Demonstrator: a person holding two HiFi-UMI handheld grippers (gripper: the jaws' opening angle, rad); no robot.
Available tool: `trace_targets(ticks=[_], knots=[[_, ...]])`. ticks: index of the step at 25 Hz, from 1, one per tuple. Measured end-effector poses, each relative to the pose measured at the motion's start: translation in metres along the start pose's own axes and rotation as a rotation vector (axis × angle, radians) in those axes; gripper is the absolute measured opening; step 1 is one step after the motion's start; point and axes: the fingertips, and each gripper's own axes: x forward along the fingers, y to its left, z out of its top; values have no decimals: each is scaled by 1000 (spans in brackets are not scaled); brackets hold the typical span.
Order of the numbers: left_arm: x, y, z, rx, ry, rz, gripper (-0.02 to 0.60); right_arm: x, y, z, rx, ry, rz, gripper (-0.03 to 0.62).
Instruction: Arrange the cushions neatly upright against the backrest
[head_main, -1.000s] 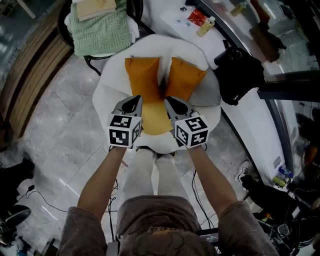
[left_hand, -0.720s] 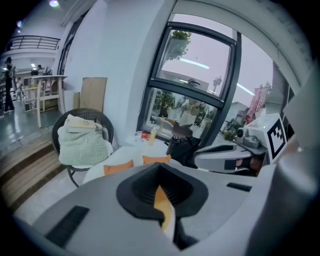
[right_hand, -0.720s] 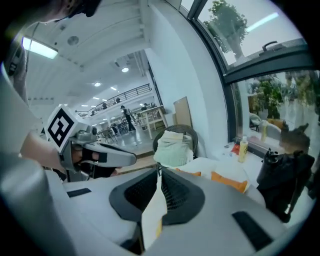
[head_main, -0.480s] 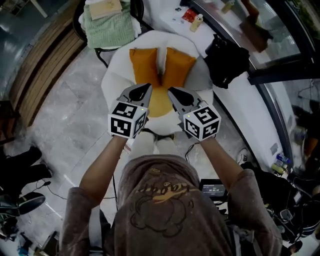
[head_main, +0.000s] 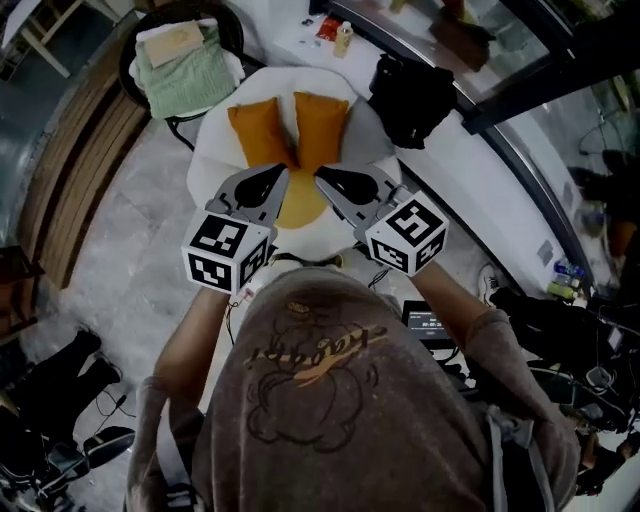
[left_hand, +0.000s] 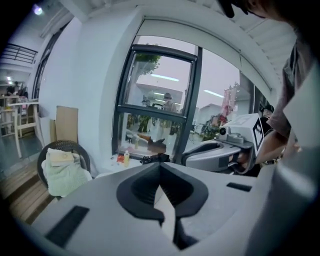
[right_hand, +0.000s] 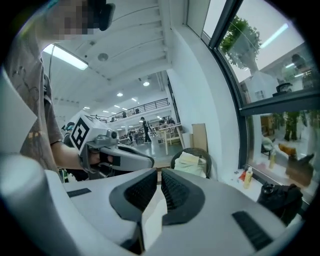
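Observation:
Two orange cushions (head_main: 258, 135) (head_main: 320, 122) stand side by side against the backrest of the round white chair (head_main: 215, 140). A third orange cushion (head_main: 293, 210) lies flat on the seat and is partly hidden by the grippers. My left gripper (head_main: 283, 172) (left_hand: 160, 164) hangs above the seat's front, shut, with nothing in it. My right gripper (head_main: 320, 172) (right_hand: 159, 171) is beside it, its jaws drawn together on nothing. Both are lifted clear of the cushions, and each gripper view looks across the room at the other gripper.
A dark wicker chair with a green towel (head_main: 185, 65) and a folded cloth stands left of the white chair. A black bag (head_main: 415, 85) and a small bottle (head_main: 345, 38) sit on the white window ledge behind. Cables and gear lie on the floor at right.
Both grippers have risen and drawn back from the cushions toward the person. The chair now looks smaller and farther up in the head view. The jaws stay as they were.

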Motion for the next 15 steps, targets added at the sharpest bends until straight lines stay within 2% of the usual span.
trace_targets(ticks=[3, 7, 15], knots=[[-10, -15, 12, 33, -51, -39, 5, -12, 17, 11, -62, -31, 52, 40], [-20, -29, 16, 23, -100, -86, 5, -27, 32, 24, -92, -68, 127, 40], [-20, -48, 3, 16, -114, -127, 5, -48, 42, 19, -106, -77, 146, 40]])
